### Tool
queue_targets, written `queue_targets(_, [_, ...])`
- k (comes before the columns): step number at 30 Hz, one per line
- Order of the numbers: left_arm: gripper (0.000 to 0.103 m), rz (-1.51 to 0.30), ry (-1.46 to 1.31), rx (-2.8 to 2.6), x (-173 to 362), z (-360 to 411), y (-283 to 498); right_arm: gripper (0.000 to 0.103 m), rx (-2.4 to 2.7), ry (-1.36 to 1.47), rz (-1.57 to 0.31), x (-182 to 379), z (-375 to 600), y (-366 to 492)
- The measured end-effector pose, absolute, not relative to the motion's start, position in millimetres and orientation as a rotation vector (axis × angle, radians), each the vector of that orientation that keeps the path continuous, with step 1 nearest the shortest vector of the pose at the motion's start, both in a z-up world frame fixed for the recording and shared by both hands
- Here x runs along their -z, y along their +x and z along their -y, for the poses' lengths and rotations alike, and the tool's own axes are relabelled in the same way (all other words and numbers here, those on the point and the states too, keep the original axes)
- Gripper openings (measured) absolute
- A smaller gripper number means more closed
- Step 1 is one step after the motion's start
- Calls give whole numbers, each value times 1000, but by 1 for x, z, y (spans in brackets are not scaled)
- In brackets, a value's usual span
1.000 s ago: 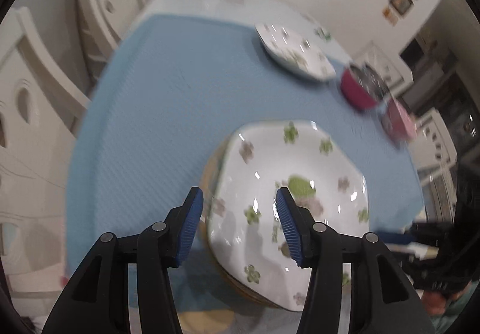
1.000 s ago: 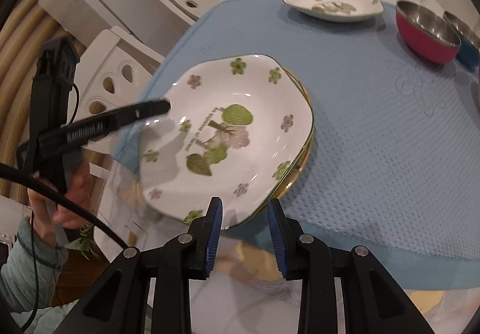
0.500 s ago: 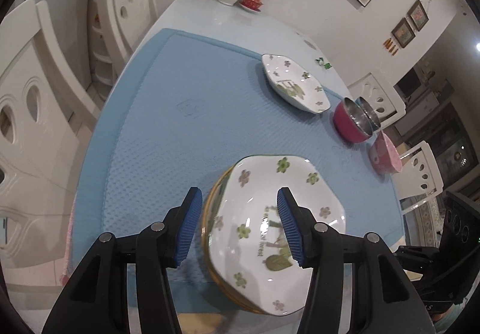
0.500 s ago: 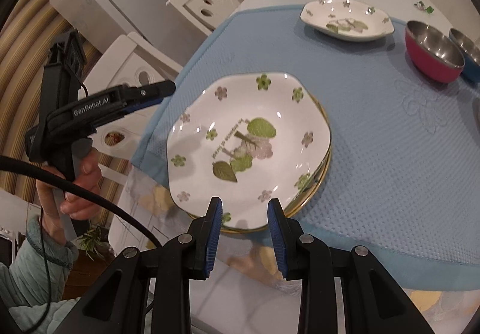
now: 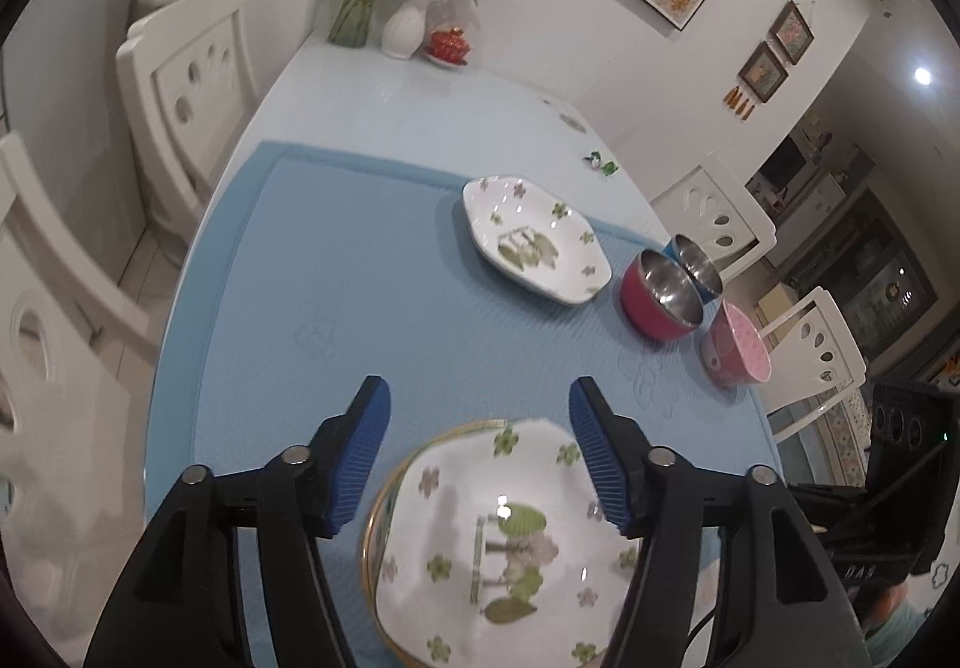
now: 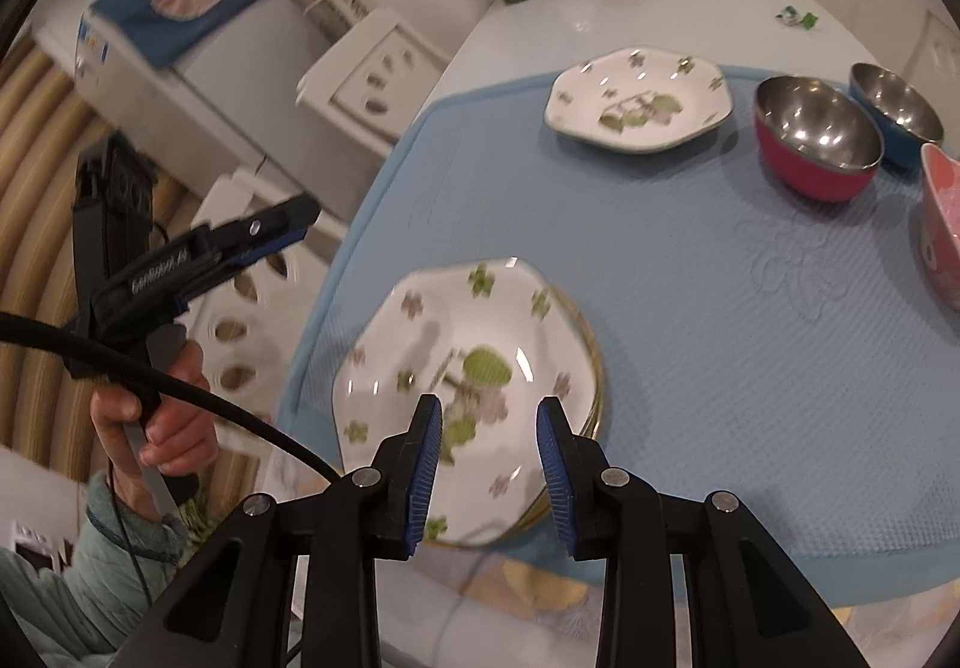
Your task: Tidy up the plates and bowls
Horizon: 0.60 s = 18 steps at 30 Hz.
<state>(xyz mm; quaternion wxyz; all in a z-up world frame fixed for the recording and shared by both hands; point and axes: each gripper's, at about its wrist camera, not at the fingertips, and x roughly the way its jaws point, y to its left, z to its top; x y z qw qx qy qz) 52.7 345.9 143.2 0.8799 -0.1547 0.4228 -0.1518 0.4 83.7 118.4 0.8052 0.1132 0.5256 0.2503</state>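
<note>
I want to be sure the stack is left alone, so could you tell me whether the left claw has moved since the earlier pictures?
Yes. The left claw has pulled up and back: the near flowered plate sits lower in its view. Its jaws have just been opening, with nothing between them.

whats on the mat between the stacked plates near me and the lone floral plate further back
Nothing: between the plate stack and the lone floral plate only bare blue mat shows. Both wrist views agree; the bowls sit off to the right.

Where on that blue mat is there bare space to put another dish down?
The broad bare stretch of blue mat between the near plate stack and the far flowered plate, toward the white chairs. The other side is crowded: red bowl, blue bowl, pink bowl.
</note>
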Motion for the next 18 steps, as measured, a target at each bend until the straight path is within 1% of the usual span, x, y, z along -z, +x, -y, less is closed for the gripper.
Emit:
queue_targets(1, [65,-878,-319,321,-146,-345,58,37,-527,258,-1120,-121,-80,6])
queue_targets(2, [67,-876,-316,325,-147,-345,60,43,-517,273,-1114,-123,-76,11])
queue_targets(4, [68,-870,-302,330,-150,-343,70,49,-495,302,-1096,-126,-68,21])
queue_targets(5, [68,-869,-292,332,-151,-341,74,51,-489,315,-1093,-128,-65,25])
queue_targets(18, [69,-906,-244,416,-142,-326,139,54,-372,524,-1077,-137,-13,80])
